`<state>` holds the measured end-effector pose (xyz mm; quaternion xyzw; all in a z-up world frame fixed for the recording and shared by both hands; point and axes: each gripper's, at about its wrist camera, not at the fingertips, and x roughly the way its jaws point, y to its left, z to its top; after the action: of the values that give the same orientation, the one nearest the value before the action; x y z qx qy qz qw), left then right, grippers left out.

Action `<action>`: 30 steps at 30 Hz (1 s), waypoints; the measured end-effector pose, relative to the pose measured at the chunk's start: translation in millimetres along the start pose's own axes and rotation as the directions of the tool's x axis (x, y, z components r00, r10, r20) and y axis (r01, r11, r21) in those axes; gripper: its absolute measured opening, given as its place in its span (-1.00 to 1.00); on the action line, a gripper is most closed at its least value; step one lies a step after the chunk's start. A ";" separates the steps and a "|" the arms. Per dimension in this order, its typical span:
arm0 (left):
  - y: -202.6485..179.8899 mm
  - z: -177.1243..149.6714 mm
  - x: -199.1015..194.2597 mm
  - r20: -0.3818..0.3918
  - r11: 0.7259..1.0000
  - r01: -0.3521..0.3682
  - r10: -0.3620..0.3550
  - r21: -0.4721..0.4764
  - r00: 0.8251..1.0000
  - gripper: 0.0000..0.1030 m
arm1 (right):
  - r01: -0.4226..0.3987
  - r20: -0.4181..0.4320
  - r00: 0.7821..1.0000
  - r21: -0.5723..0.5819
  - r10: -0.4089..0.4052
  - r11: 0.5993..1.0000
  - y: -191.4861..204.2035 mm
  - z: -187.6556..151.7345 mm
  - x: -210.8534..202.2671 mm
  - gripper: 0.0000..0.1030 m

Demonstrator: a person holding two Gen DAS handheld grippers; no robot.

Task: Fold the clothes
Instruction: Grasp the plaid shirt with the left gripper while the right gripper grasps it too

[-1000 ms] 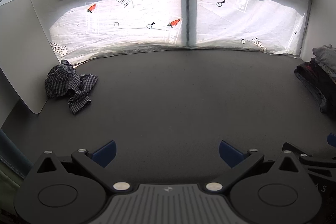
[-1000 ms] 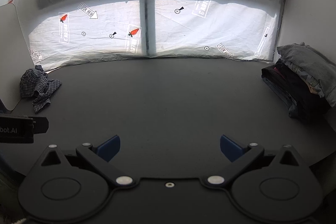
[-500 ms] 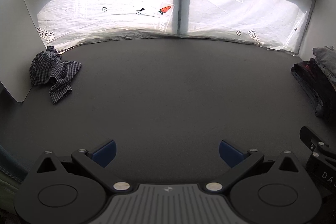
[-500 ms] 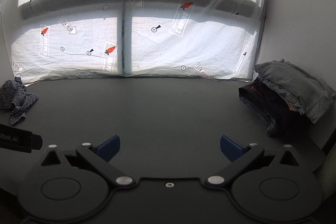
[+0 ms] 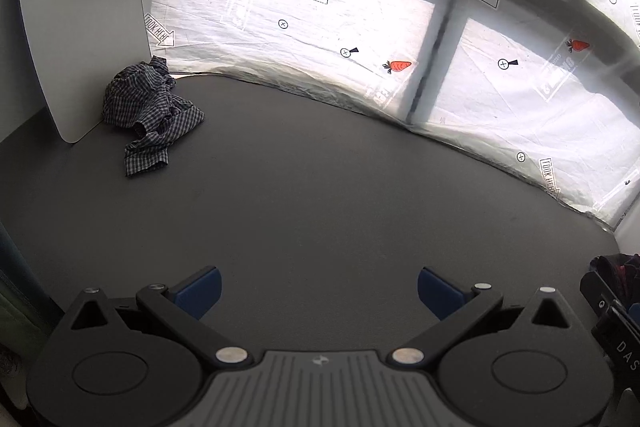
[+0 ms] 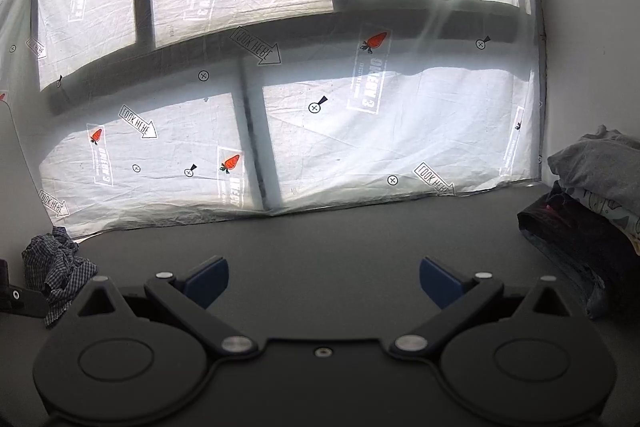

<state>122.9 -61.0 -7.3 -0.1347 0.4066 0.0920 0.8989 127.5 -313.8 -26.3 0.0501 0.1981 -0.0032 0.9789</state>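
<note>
While your left gripper (image 5: 318,287) and right gripper (image 6: 324,279) both hang spread and empty, the checked shirt (image 5: 150,115) lies crumpled by the white board (image 5: 84,23), unfolded; the stacked clothes (image 6: 592,211) (far right) look done.
</note>
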 end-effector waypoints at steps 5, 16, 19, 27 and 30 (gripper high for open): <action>14.6 -5.8 30.7 -0.127 0.998 0.003 -0.010 -0.057 0.992 1.00 | -0.029 -0.058 0.998 -0.071 0.025 0.997 13.5 5.1 38.0 1.00; 128.6 68.3 113.2 -0.154 0.969 -0.068 0.032 -0.237 0.988 1.00 | -0.007 -0.182 0.983 -0.109 -0.013 0.994 109.9 8.2 127.1 1.00; 169.1 94.7 144.5 -0.143 0.966 -0.113 0.081 -0.233 0.986 1.00 | -0.028 -0.198 0.980 -0.153 -0.002 0.988 152.5 11.0 159.7 0.99; 239.5 184.9 245.4 -0.141 0.935 -0.251 0.221 -0.250 0.965 0.97 | -0.166 -0.293 0.951 -0.201 0.103 0.965 289.6 11.0 278.5 0.70; 268.3 220.8 282.8 -0.123 0.918 -0.294 0.270 -0.266 0.955 0.92 | -0.252 -0.335 0.925 -0.186 0.179 0.950 343.9 8.0 326.8 0.57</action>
<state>389.6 278.8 -126.2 -0.2050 0.4417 0.2716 0.8301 440.7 32.0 -112.5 -0.0399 0.3438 0.1356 0.9284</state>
